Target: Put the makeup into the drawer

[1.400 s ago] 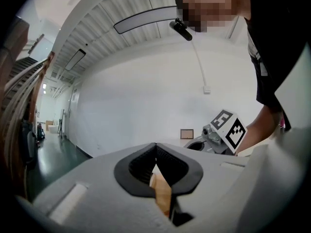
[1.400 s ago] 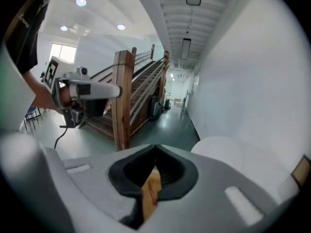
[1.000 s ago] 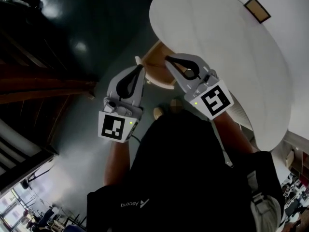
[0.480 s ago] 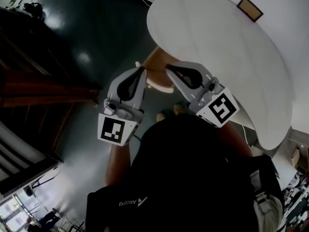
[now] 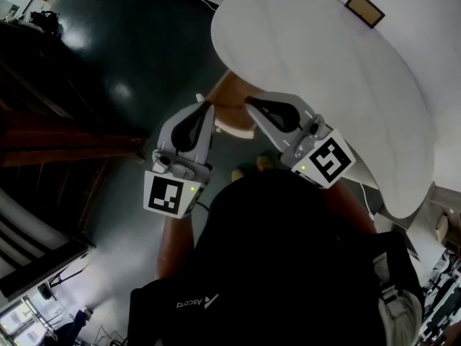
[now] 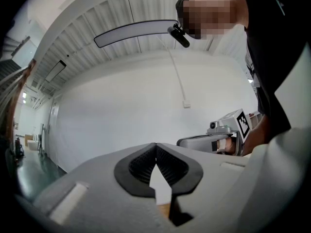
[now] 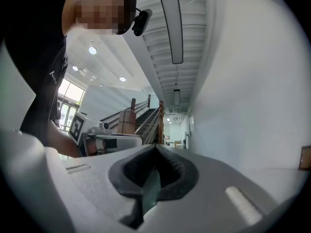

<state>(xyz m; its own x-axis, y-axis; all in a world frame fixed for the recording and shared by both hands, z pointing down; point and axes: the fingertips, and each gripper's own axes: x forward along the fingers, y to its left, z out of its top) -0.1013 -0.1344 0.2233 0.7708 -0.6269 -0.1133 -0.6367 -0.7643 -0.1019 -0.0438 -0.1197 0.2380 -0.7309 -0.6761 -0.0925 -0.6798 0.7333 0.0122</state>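
Grey plastic and empty, the left gripper (image 5: pixel 207 108) hangs at the left edge of a tan wooden piece (image 5: pixel 229 92), its jaws pressed together on nothing. The right gripper (image 5: pixel 251 104), at that wooden piece's right edge, is likewise clenched with nothing between its jaws. No makeup shows in any view, and whether the wooden piece belongs to the drawer cannot be told. By this reading the task is not visibly begun: the makeup must be found, grasped and stowed.
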